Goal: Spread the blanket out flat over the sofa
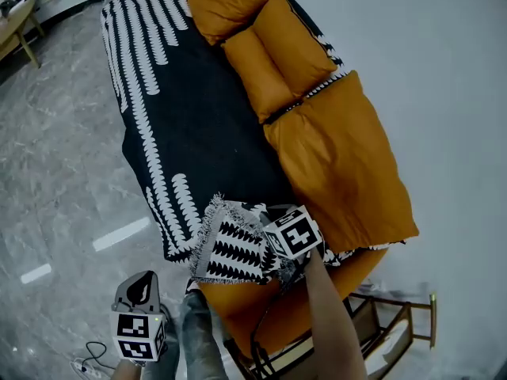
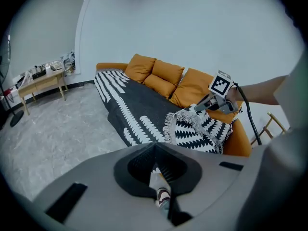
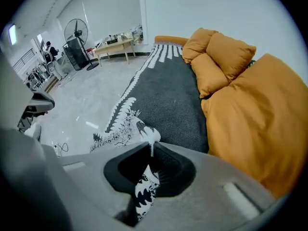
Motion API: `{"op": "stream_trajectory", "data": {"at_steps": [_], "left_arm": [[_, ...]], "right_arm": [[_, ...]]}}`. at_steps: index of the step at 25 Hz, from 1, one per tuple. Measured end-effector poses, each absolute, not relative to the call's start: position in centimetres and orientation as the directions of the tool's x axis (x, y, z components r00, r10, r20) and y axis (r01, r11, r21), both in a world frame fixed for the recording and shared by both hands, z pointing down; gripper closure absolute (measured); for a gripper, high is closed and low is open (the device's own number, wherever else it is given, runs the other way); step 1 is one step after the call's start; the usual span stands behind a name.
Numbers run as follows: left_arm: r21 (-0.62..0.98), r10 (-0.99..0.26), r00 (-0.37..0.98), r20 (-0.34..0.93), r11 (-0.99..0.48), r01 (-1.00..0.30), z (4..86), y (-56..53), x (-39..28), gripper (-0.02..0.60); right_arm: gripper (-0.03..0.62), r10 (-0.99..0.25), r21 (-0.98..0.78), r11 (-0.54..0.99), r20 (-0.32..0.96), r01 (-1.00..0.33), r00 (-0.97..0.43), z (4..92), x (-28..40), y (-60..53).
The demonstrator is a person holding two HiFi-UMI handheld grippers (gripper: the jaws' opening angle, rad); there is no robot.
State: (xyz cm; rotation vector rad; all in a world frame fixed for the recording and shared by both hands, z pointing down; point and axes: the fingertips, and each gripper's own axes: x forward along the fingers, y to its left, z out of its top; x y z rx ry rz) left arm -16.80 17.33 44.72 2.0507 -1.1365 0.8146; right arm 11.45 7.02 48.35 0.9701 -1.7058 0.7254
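Note:
A black blanket with white leaf print covers the seat of the orange sofa. Its near corner is folded back, showing a white, fringed underside, and is lifted off the seat. My right gripper, under its marker cube, is shut on that corner; the cloth runs between its jaws. The left gripper view shows it from the side, as the right gripper pinching the raised fold. My left gripper hangs over the floor in front of the sofa, jaws together, holding nothing.
Orange cushions lean along the sofa's back. A wooden frame stands by the sofa's near end. A cable lies on the marble floor. A wooden table and a standing fan are far off.

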Motion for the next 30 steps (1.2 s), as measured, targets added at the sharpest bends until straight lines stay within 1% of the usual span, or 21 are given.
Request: {"op": "stream_trajectory", "data": {"at_steps": [7,13,23,30], "left_arm": [[0.224,-0.504,0.427,0.751,-0.414,-0.882,43.4,19.9,-20.0,0.578],[0.207,-0.526,0.436,0.731,-0.438,-0.875,41.3,20.8,-21.6,0.578],[0.235,-0.526,0.473,0.707,-0.457,-0.858,39.0,23.3,-21.5,0.578],[0.254,-0.512,0.493,0.703,-0.467,-0.847,37.4,24.9,-21.5,0.577]], "right_arm": [[0.563,-0.306,0.020,0.491,0.940,-0.871,-0.151,45.2,9.7,9.8],[0.563,-0.347,0.040,0.463,0.927,-0.886,-0.140,43.3,8.5,11.4],[0.563,-0.368,0.042,0.452,0.919,-0.891,-0.143,40.2,7.4,15.5],[0.563,-0.352,0.018,0.445,0.923,-0.896,-0.156,38.2,6.4,18.8]]}}
